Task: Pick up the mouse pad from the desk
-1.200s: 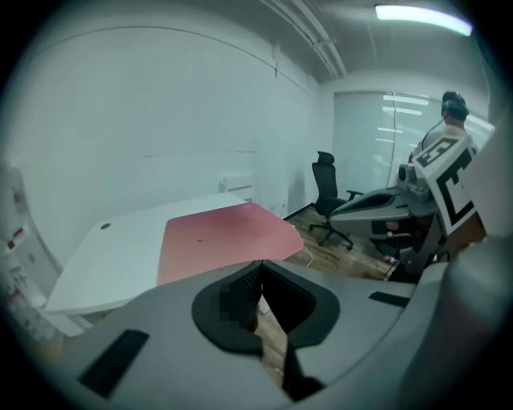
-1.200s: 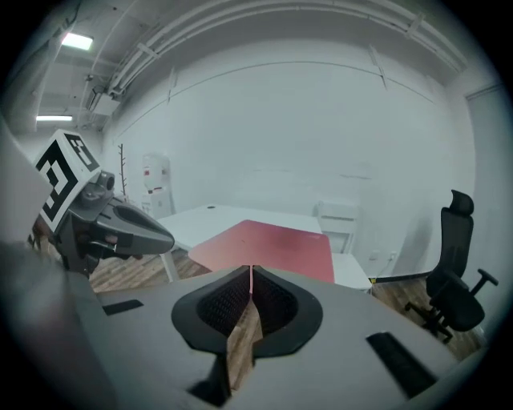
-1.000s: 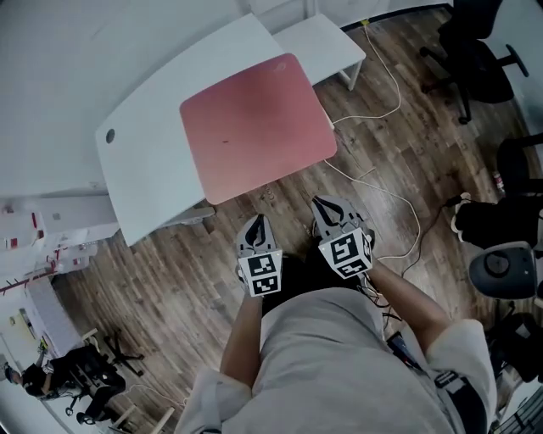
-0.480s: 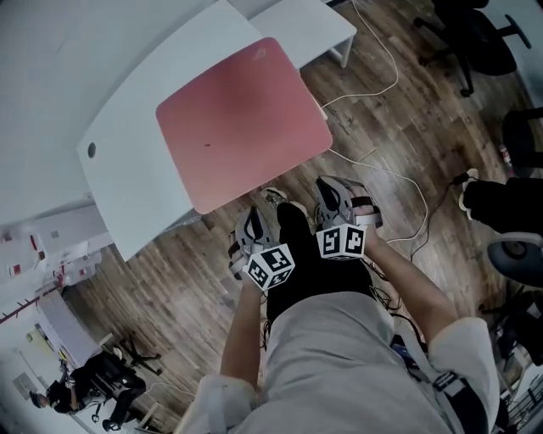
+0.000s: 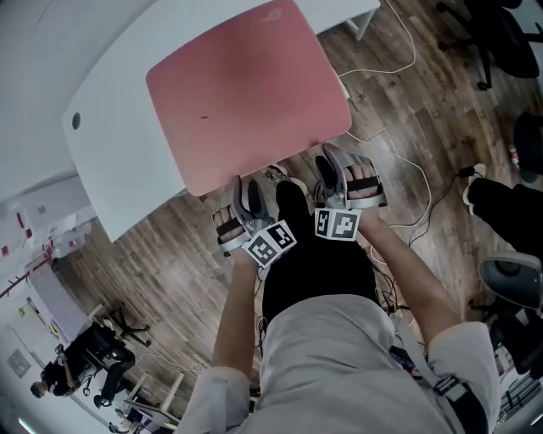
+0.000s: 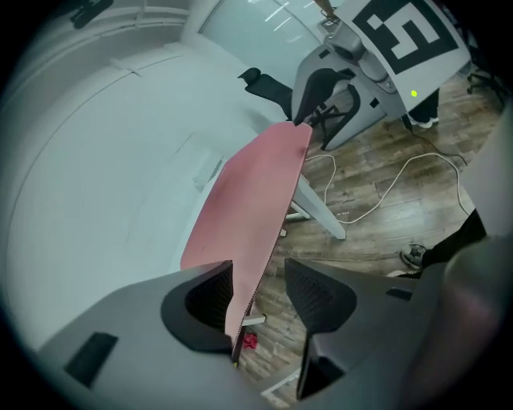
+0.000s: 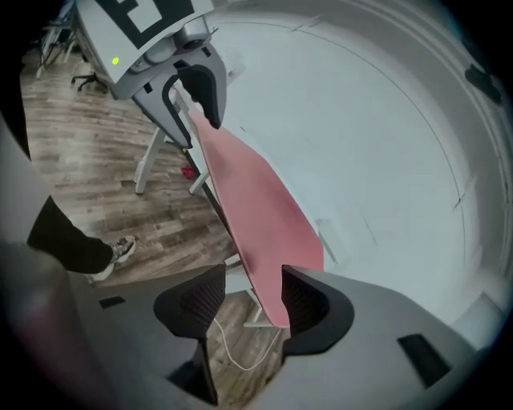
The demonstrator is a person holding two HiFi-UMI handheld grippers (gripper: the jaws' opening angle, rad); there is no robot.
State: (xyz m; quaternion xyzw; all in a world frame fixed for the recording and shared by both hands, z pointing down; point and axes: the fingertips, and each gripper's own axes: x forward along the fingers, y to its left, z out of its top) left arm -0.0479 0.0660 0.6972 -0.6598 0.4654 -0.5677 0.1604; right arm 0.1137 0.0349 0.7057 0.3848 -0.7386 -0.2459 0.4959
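Note:
A pink mouse pad (image 5: 246, 93) lies on the white desk (image 5: 110, 161), its near edge hanging a little over the desk's front. My left gripper (image 5: 246, 197) is at the pad's near-left edge and my right gripper (image 5: 335, 174) at its near-right edge. In the left gripper view the pad (image 6: 248, 208) runs edge-on between the opening jaws of the left gripper (image 6: 255, 292), close to the left jaw with a gap on the other side. In the right gripper view the pad (image 7: 256, 208) sits between the opening jaws of the right gripper (image 7: 252, 300), nearer the right jaw.
White cables (image 5: 399, 76) trail over the wooden floor to the right of the desk. Black office chairs (image 5: 509, 34) stand at the far right. A second white table (image 5: 356, 8) adjoins the desk at the top. Another person (image 5: 93, 356) is at the lower left.
Both grippers have moved forward from in front of my body to the pad's near edge and rolled over. Their jaws, shut before, now stand apart around the pad's edge.

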